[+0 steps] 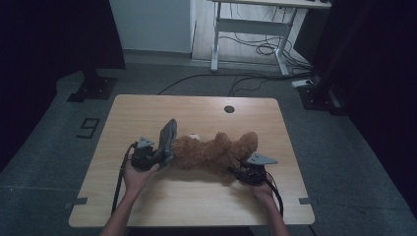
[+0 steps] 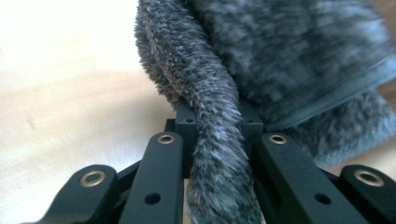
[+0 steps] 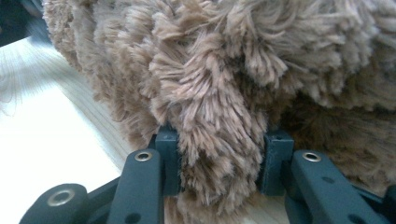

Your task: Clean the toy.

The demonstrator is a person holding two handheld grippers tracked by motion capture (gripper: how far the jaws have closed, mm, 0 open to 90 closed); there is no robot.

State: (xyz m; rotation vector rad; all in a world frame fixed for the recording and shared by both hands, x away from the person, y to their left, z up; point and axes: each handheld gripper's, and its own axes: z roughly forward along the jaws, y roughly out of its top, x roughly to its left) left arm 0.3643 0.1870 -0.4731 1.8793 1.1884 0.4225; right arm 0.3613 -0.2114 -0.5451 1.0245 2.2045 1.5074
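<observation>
While our left gripper (image 1: 164, 156) pinches the grey garment (image 1: 168, 136) shut and our right gripper (image 1: 235, 172) clamps the teddy bear (image 1: 214, 151), tugging could slip that thin furry edge free.

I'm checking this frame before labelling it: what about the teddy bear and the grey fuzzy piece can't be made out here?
- Teddy bear: its face is too small and dim in the high view; the right gripper view is too close to tell which part is clamped.
- Grey fuzzy fabric: its full shape is cut off by the edges of the left gripper view and blurred at the top.
- Whether the fabric is joined to the bear: not clear in the high view.
</observation>
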